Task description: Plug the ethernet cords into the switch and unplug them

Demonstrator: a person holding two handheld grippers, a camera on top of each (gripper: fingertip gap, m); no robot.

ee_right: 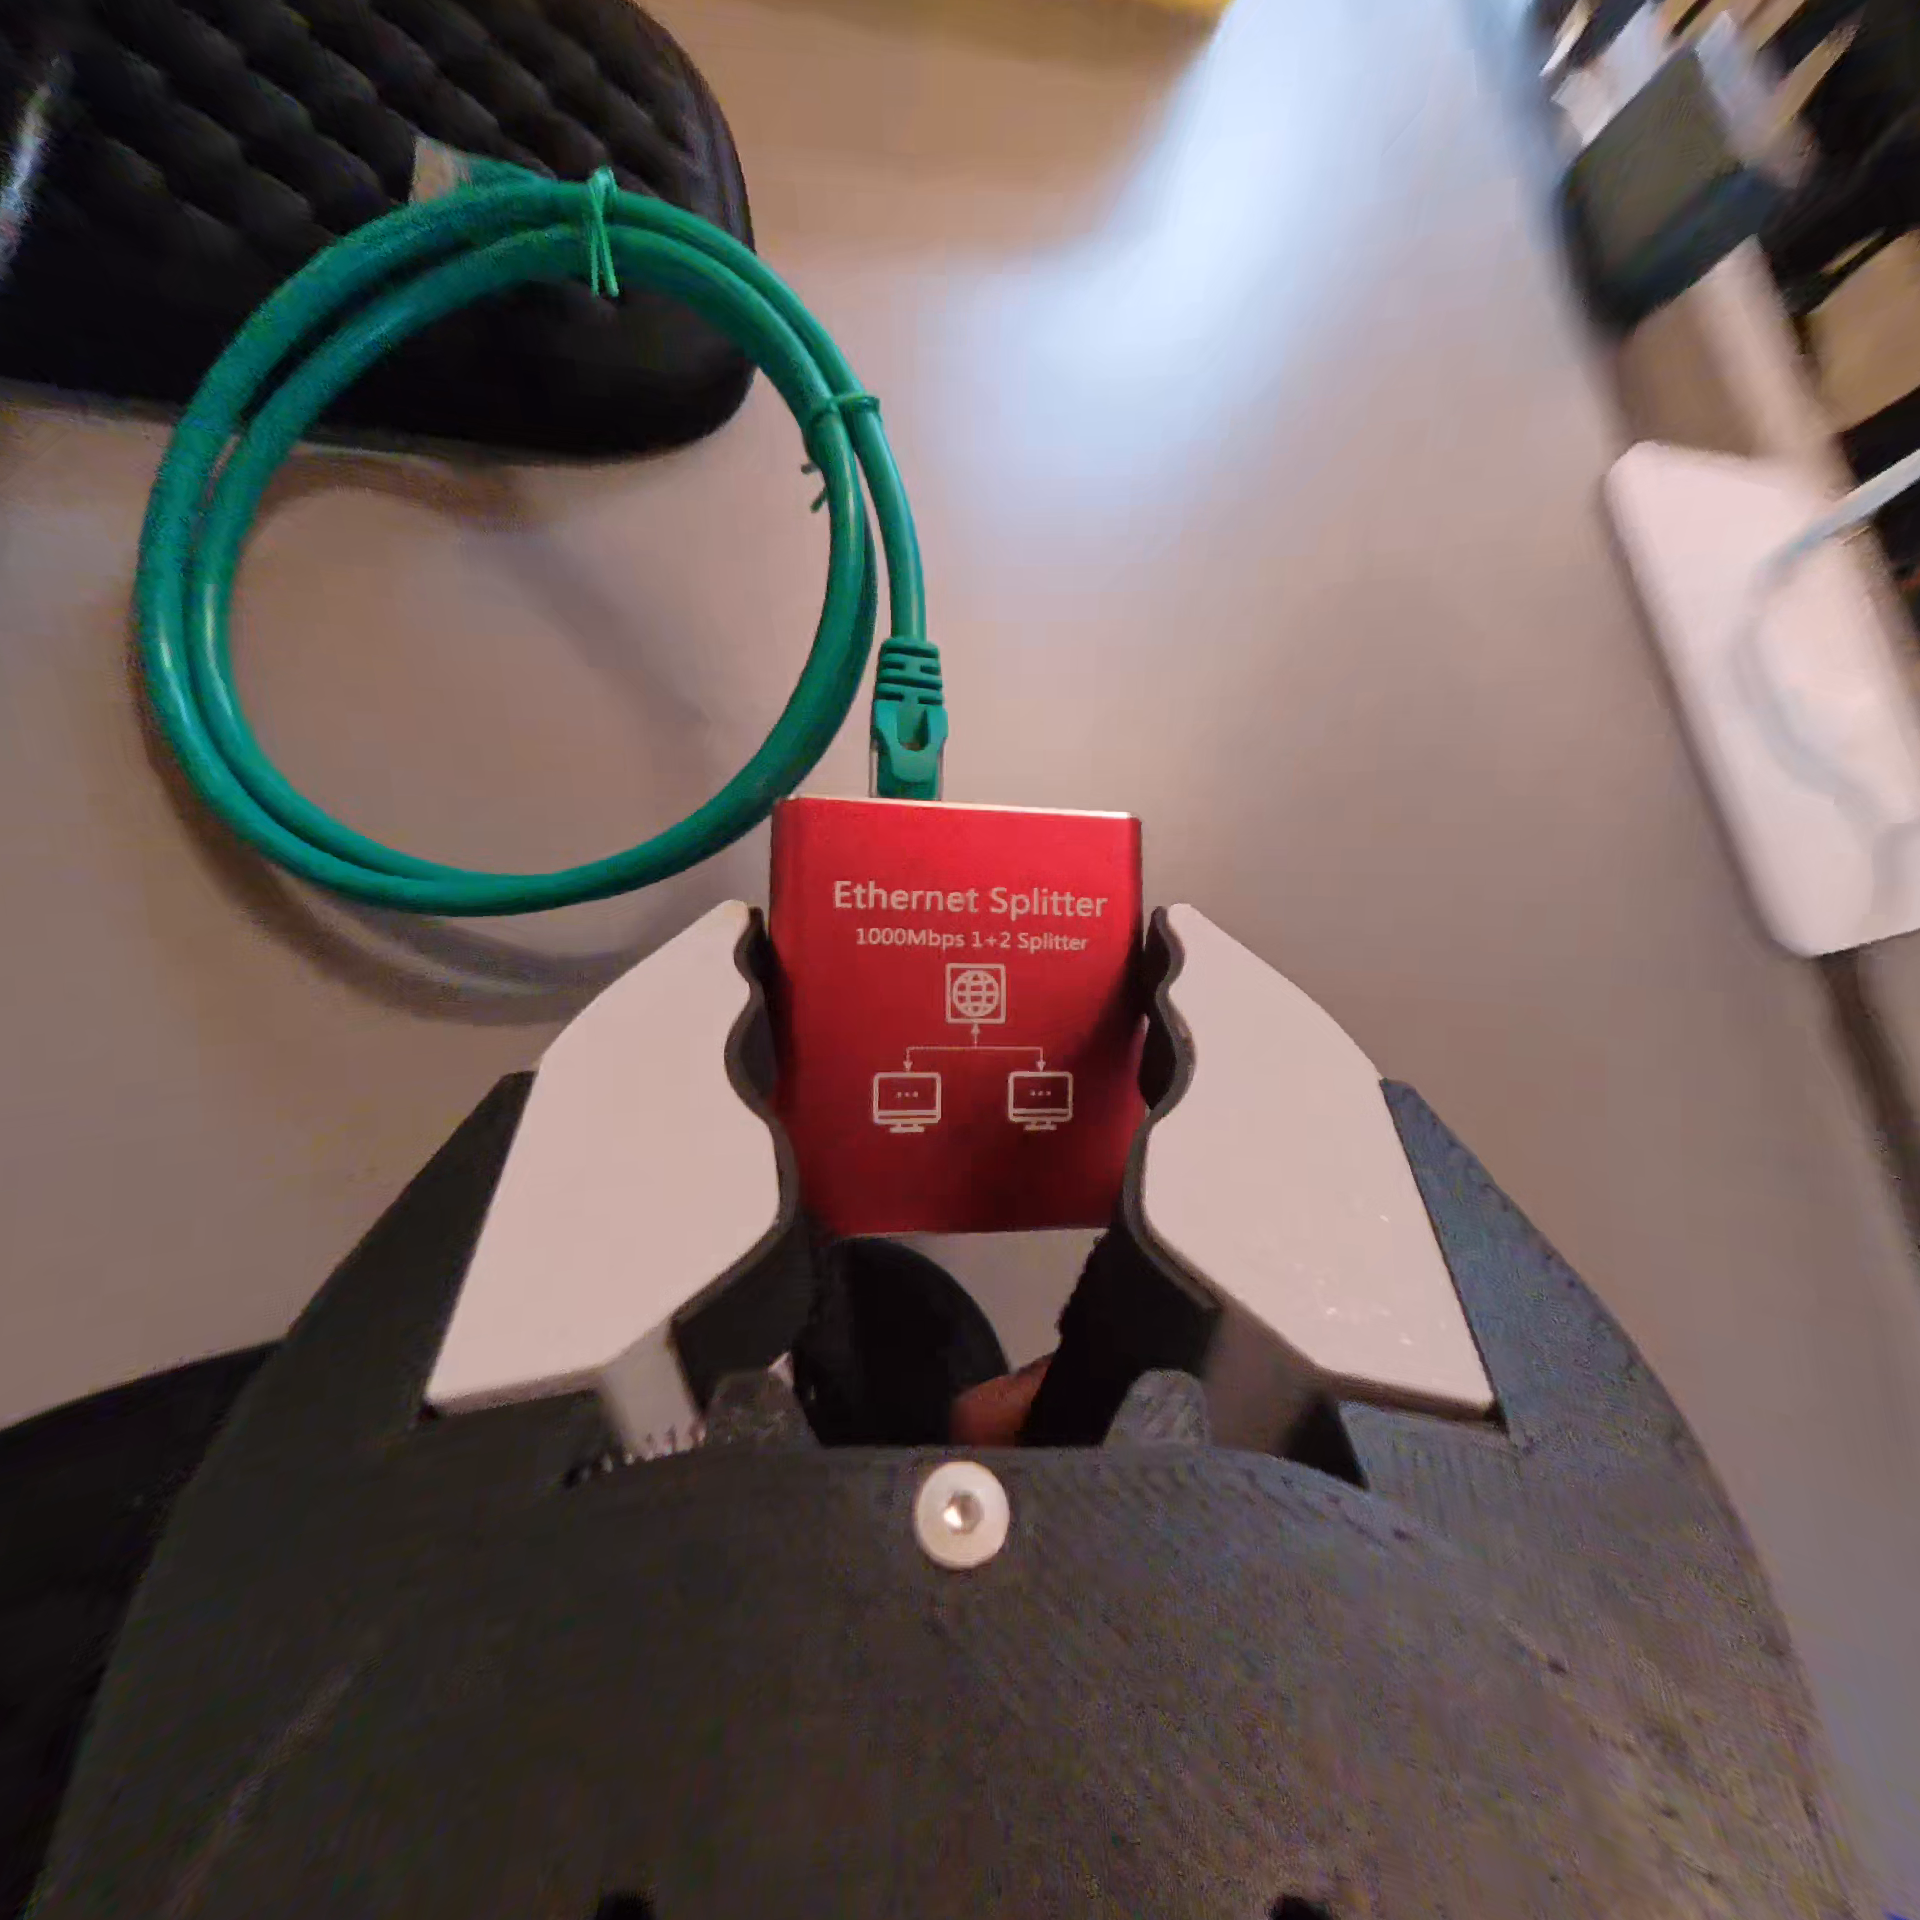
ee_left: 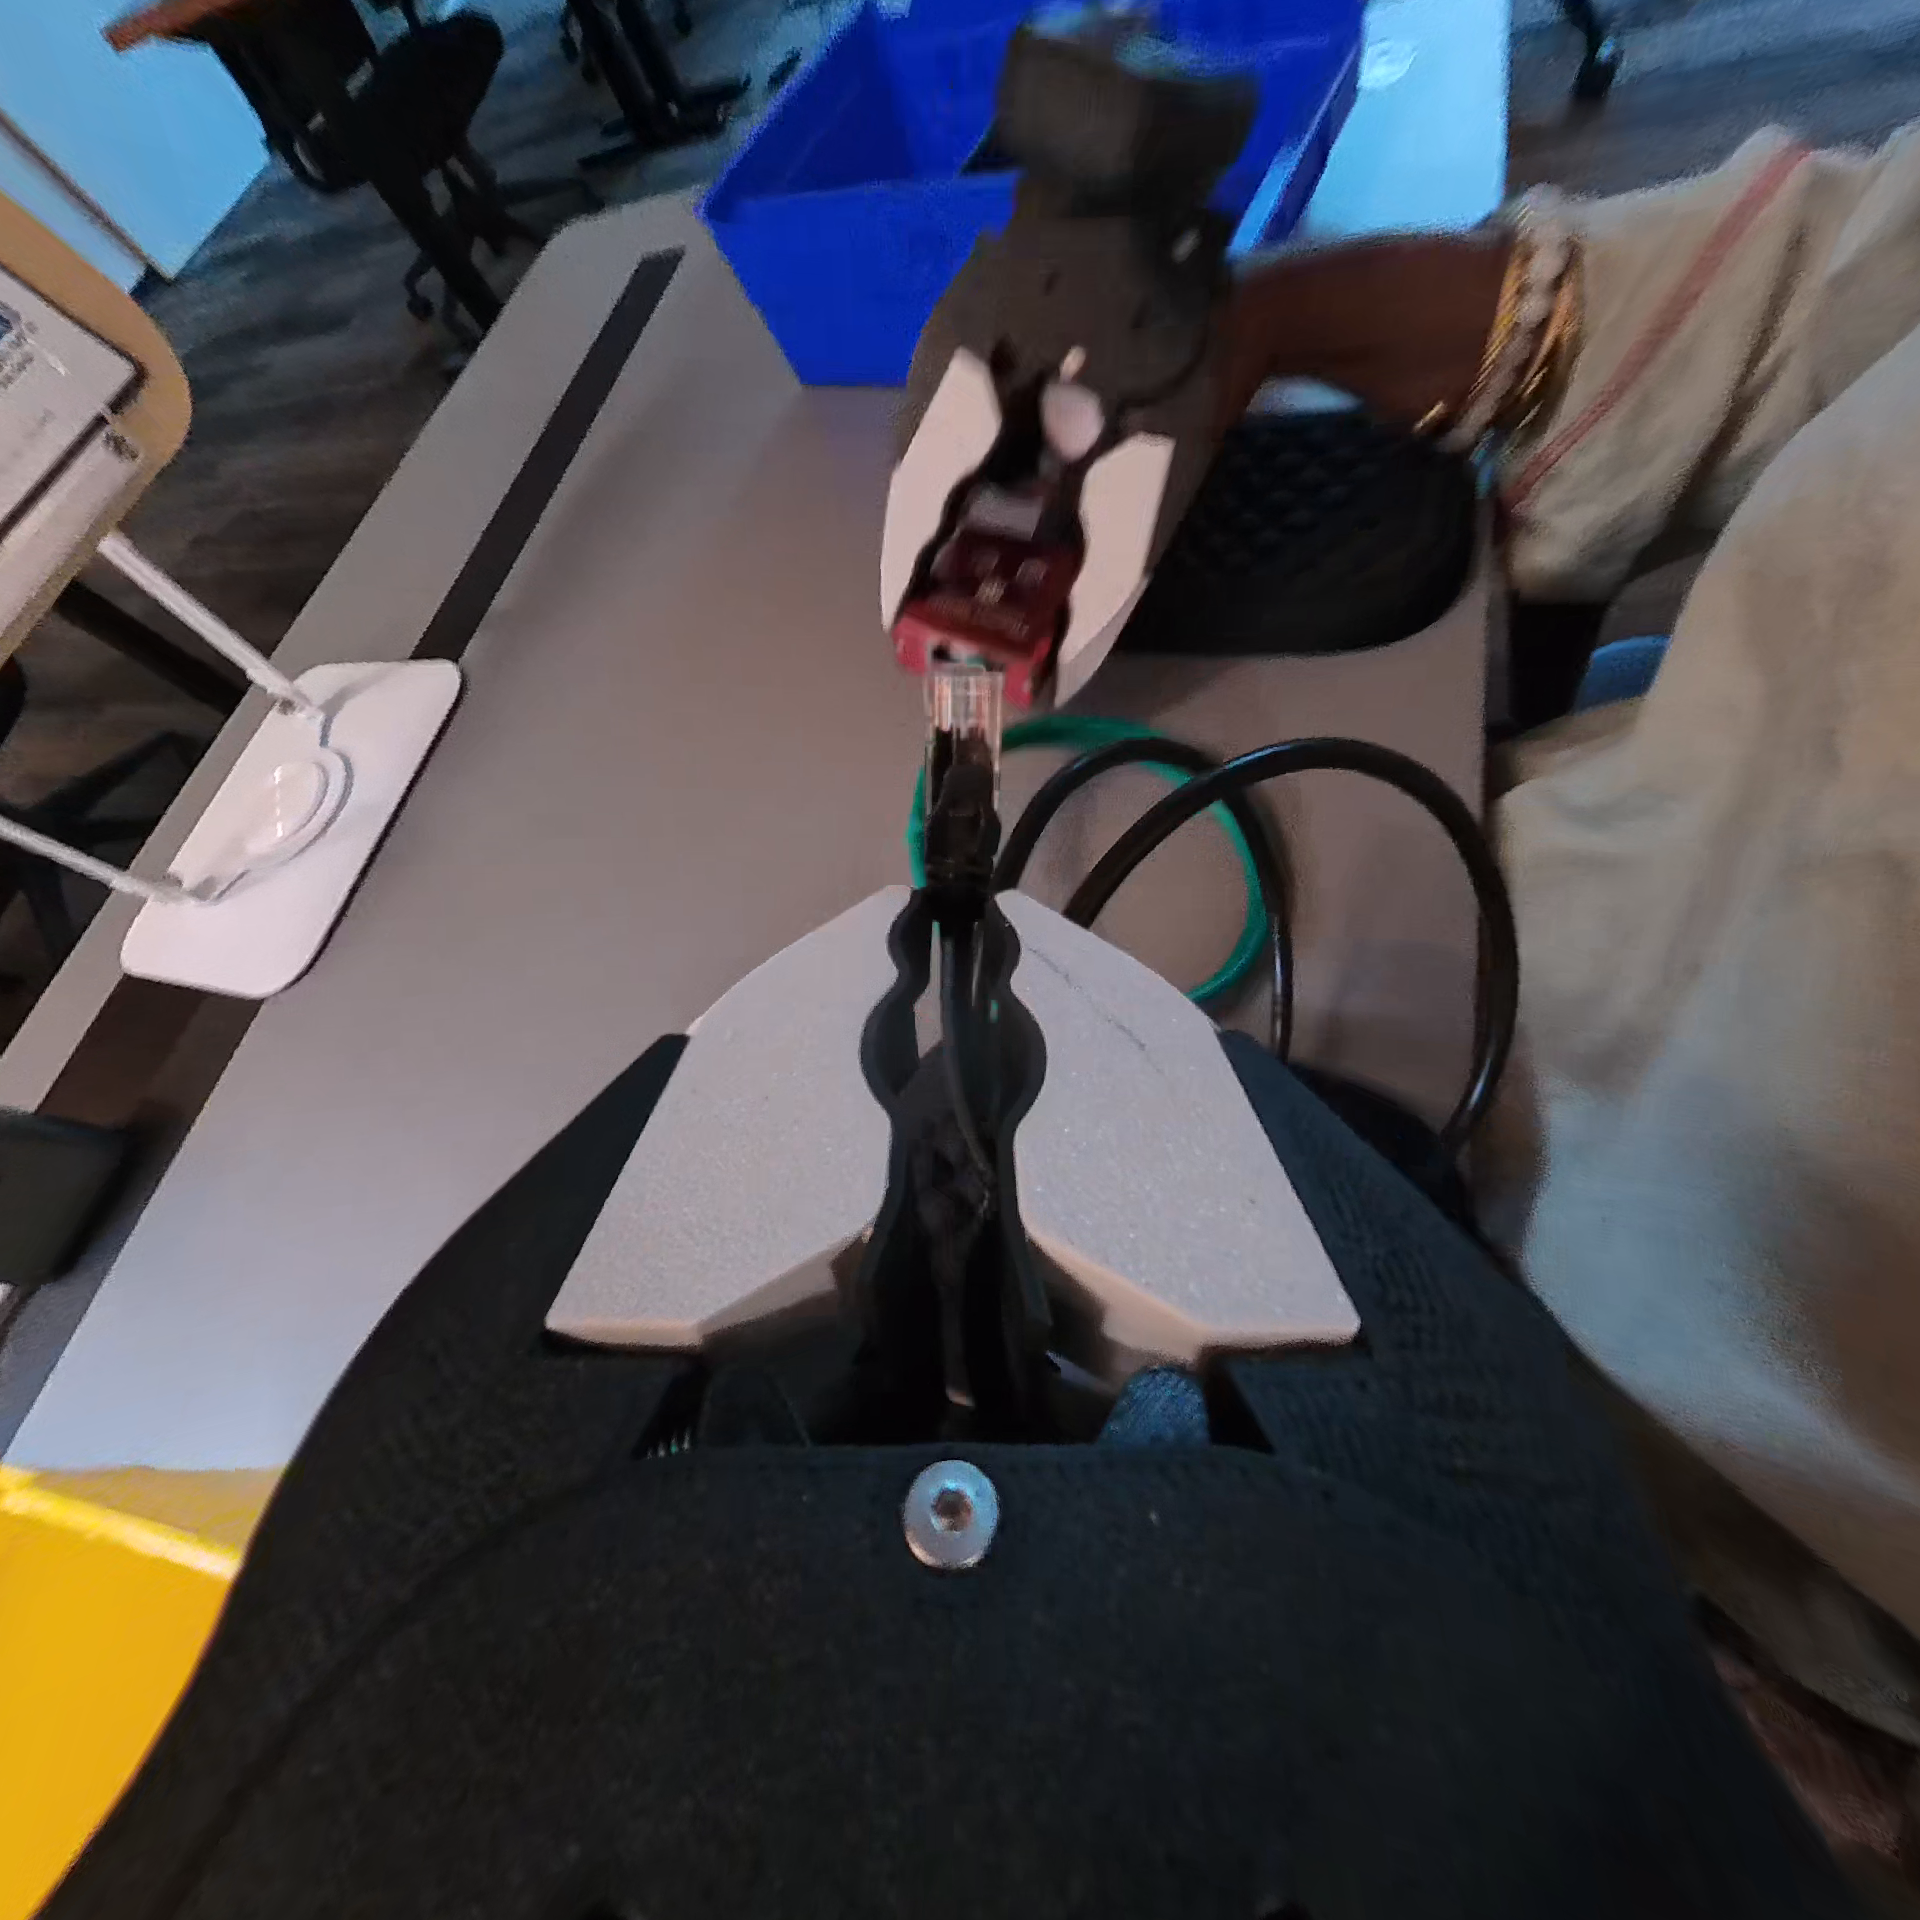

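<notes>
Two tools over grey table (ee_left: 540, 582), office chairs (ee_left: 416, 114) behind, blurry: left tool (ee_left: 961, 914) pinching black cord (ee_left: 961, 821), right tool (ee_right: 956, 935) clamping red switch (ee_right: 961, 1018).

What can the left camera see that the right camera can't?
Only the left wrist view shows the black cord, pinched in the left gripper, its clear plug at the red switch, plus a blue bin and a person's sleeve.

Only the right wrist view shows the green cord's plug sitting in the switch, and the switch's printed top.

Both show the right gripper holding the switch, the green cord and the table.
</notes>
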